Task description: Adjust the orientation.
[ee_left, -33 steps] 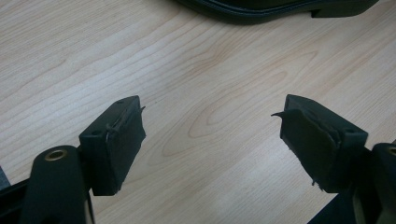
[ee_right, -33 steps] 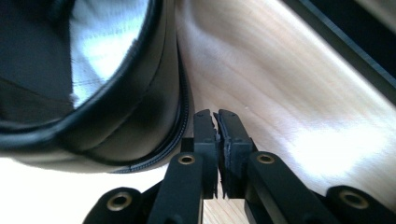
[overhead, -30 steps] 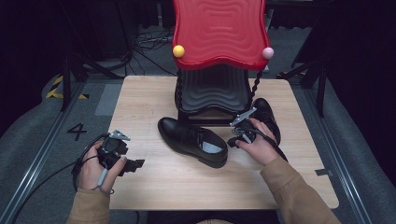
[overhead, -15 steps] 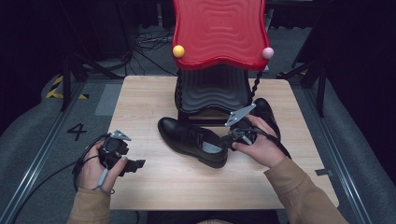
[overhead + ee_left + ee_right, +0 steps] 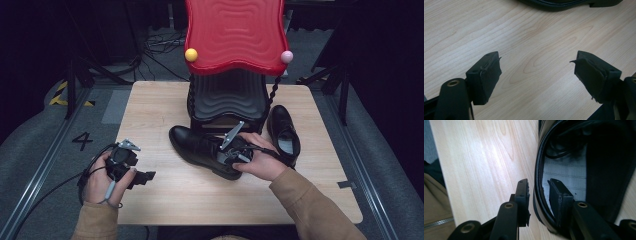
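Two shoes on table, both black. Far left, near edge: left gripper in left hand, low over bare wood, well apart from both shoes. Jaws wide, nothing between them; in left gripper view, pads spread over wood grain, sole of a shoe at far edge. Centre: near shoe lying diagonally, toe far-left, heel near-right, just in front of black base of red stand. Right gripper in right hand at heel of that shoe. In right gripper view, jaws narrow, straddling heel rim: one pad outside, one inside over grey insole. Contact with rim not clear. Right: second shoe beside stand, toe far, just behind right hand.
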Motion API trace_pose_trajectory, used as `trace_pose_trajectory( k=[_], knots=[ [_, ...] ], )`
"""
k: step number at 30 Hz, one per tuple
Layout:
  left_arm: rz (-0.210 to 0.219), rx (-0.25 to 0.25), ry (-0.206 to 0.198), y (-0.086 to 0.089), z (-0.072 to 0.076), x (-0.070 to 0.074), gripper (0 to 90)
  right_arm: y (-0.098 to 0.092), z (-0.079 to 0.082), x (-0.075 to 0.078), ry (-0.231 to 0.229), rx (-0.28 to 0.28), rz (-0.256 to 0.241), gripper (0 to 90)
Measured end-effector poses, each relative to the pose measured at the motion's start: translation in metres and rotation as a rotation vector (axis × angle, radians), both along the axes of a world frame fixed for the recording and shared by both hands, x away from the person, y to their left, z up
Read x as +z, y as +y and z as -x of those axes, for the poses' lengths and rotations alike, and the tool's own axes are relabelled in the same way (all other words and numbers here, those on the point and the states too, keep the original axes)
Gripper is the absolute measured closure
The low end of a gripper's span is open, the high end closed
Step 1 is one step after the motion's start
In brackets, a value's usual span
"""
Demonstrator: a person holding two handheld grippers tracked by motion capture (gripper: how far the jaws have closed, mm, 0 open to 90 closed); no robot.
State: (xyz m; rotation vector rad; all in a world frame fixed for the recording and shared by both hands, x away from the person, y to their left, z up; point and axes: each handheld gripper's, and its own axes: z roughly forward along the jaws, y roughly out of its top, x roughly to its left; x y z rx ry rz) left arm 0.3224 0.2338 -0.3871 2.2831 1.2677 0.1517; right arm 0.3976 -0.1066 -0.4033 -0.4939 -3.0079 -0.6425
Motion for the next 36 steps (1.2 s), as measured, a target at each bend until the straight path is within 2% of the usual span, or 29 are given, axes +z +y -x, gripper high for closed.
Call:
trace_pose_trajectory(
  k=[3,11,16,18,21,24,27,30,32,33,36],
  knots=[
    [0.000,-0.001,0.001,0.000,0.000,0.000,21.6,0.005,-0.002,-0.010,0.022,0.013,0.039,73.1],
    [-0.002,-0.001,0.002,0.000,0.000,0.000,21.6,0.011,-0.002,-0.016,0.020,0.065,0.065,84.2],
    [-0.004,-0.001,0.000,0.000,0.000,0.000,21.6,0.015,0.002,-0.014,-0.020,0.093,0.076,85.5],
    [-0.002,-0.001,0.002,0.000,0.000,-0.001,21.6,0.016,0.005,-0.012,-0.035,0.099,0.059,85.6],
    [-0.004,-0.003,0.005,0.001,-0.001,-0.001,21.6,0.017,0.011,-0.004,-0.022,0.103,0.019,85.5],
    [0.003,-0.006,0.007,0.000,-0.002,-0.002,21.6,0.016,0.020,0.003,-0.032,0.111,0.008,85.5],
    [0.001,-0.008,0.007,-0.001,-0.004,-0.002,21.6,0.009,0.034,0.013,-0.030,0.086,-0.029,85.2],
    [0.004,-0.012,0.004,-0.003,-0.006,-0.001,21.6,0.005,0.041,0.017,-0.041,0.075,-0.044,85.1],
    [0.005,-0.014,0.004,-0.004,-0.007,-0.001,21.6,-0.005,0.057,0.024,-0.039,0.021,-0.054,84.6],
    [-0.001,-0.023,0.001,-0.005,-0.009,-0.001,21.6,-0.005,0.057,0.024,-0.039,0.021,-0.054,84.6],
    [0.004,-0.025,0.006,-0.008,-0.011,-0.001,21.6,-0.015,0.070,0.029,-0.030,-0.047,-0.064,83.5]
  ],
)
